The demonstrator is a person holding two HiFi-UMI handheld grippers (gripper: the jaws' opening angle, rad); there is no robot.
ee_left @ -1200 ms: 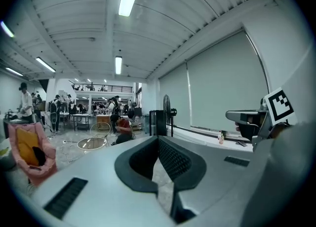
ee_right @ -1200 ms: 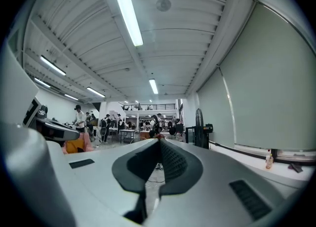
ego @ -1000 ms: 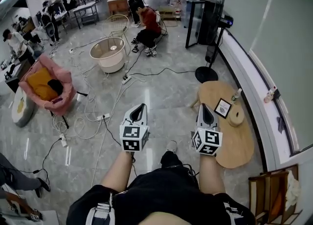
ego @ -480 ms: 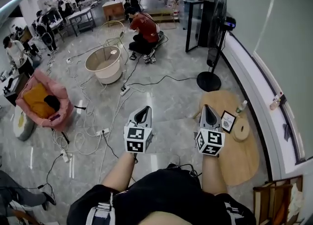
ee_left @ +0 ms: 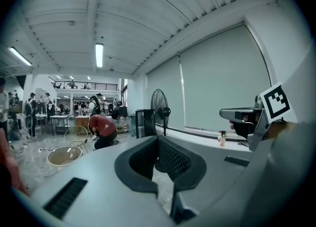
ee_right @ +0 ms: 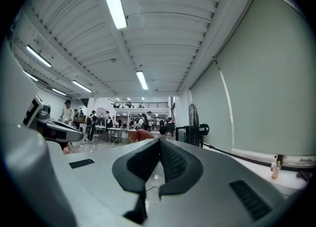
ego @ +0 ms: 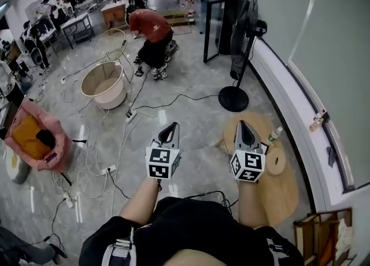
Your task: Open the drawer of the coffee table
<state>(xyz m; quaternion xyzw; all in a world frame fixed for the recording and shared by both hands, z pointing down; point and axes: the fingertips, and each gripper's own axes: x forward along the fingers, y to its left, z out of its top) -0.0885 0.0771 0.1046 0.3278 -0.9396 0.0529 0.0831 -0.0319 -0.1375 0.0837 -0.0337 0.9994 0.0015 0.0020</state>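
task not begun, i judge; left claw point(ego: 171, 126) and right claw point(ego: 241, 124) clenched on nothing, in the air by the coffee table point(ego: 286, 195); no drawer shows.

Coffee table point(ego: 283, 192) nearer, under right gripper point(ego: 241, 124)

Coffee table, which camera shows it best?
The head view: the wooden coffee table shows from above, partly behind the right gripper. Both gripper views look too high and show none of it.
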